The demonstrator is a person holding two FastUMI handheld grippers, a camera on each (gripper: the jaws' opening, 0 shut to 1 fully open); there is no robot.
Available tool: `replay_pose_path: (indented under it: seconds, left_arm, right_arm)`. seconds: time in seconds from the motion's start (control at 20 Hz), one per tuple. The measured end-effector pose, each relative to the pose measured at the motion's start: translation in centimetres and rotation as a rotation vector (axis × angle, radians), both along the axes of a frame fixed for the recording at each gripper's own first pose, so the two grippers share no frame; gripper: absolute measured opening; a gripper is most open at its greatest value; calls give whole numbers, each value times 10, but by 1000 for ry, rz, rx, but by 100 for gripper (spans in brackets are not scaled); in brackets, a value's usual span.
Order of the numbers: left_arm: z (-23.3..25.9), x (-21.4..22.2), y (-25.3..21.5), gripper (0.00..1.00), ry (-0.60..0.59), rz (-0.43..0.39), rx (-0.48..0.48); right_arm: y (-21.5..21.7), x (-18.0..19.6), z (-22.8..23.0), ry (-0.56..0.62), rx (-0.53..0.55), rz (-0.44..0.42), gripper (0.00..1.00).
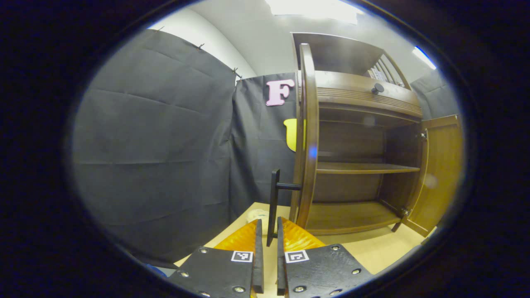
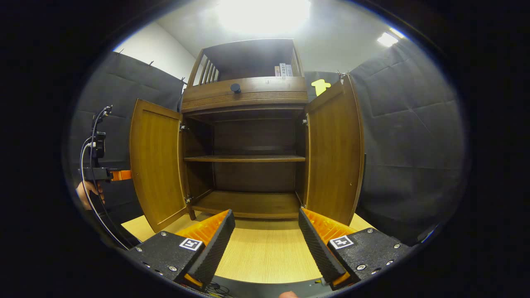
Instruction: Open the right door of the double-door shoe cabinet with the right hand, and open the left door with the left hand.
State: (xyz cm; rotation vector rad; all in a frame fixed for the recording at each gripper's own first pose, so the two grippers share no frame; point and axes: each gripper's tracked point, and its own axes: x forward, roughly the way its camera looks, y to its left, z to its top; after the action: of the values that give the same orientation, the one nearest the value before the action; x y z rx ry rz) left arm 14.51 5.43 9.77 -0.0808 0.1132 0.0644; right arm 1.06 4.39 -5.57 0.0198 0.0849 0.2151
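Note:
The wooden shoe cabinet [image 2: 248, 99] stands with both doors swung wide. In the left gripper view I see the left door [image 1: 308, 132] edge-on, its black bar handle [image 1: 273, 194] held between my left gripper's [image 1: 269, 221] nearly closed fingers. The right door [image 1: 441, 174] is open at the far side. In the right gripper view the left door [image 2: 155, 165] and right door [image 2: 333, 153] frame bare shelves [image 2: 244, 158]. My right gripper [image 2: 266, 213] is open, low in front of the cabinet, holding nothing. The left gripper [image 2: 120, 175] and a hand [image 2: 85, 192] sit behind the left door.
The cabinet rests on a light wooden table [image 2: 265, 248]. A drawer with a round black knob [image 2: 235, 87] runs above the doors, with an open rack on top. A pale tape roll [image 1: 257, 215] lies on the table by the left door. Black cloth walls surround the booth.

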Motion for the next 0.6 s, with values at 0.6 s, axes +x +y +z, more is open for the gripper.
replay_pose_path:
  seconds: [0.6]
  left_arm:
    - [49,-52,-42,19,-84,-137,29]
  right_arm:
    - [-36,-14,22,-49,-7,-48,95]
